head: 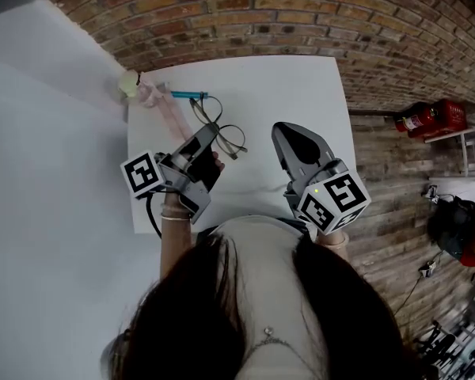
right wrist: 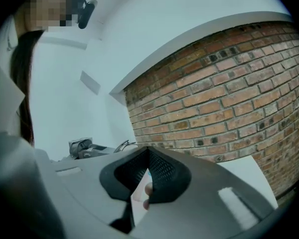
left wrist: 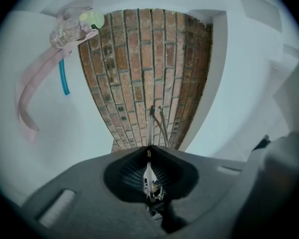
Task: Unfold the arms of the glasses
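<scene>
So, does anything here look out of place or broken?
Nothing looks spilled or broken. The one odd sight: the glasses, pinched in the left gripper, stick out tilted above the table instead of lying flat. The right gripper is shut and empty. A pink strap lies right at the table's far corner.

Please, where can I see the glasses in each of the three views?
Head view: glasses just left of centre, at the left gripper's tip.
Left gripper view: glasses lower centre, clamped between the jaws.
Right gripper view: probably the small wire loops left of centre.
Shared landmark: the brick surface.
</scene>
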Available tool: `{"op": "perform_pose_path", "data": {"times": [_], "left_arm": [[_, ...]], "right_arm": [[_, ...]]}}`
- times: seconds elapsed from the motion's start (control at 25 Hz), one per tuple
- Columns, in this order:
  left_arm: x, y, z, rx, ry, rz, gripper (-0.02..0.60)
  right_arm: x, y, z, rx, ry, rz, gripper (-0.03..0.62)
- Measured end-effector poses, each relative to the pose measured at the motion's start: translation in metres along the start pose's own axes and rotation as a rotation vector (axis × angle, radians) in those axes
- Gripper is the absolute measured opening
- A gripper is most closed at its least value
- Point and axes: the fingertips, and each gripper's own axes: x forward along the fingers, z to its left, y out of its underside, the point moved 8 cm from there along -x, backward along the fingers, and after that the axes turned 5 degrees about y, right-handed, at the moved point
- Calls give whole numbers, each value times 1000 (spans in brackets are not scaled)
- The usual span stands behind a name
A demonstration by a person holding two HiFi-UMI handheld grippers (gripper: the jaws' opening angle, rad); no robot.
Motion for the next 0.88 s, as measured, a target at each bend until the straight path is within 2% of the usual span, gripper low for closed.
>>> {"op": "perform_pose_path", "data": {"times": [0.88], "left_arm": [[-1,-8,-7,-20,45,-4,21]], "right_arm": [[7,0,29,-42,-198,18,28]]}}
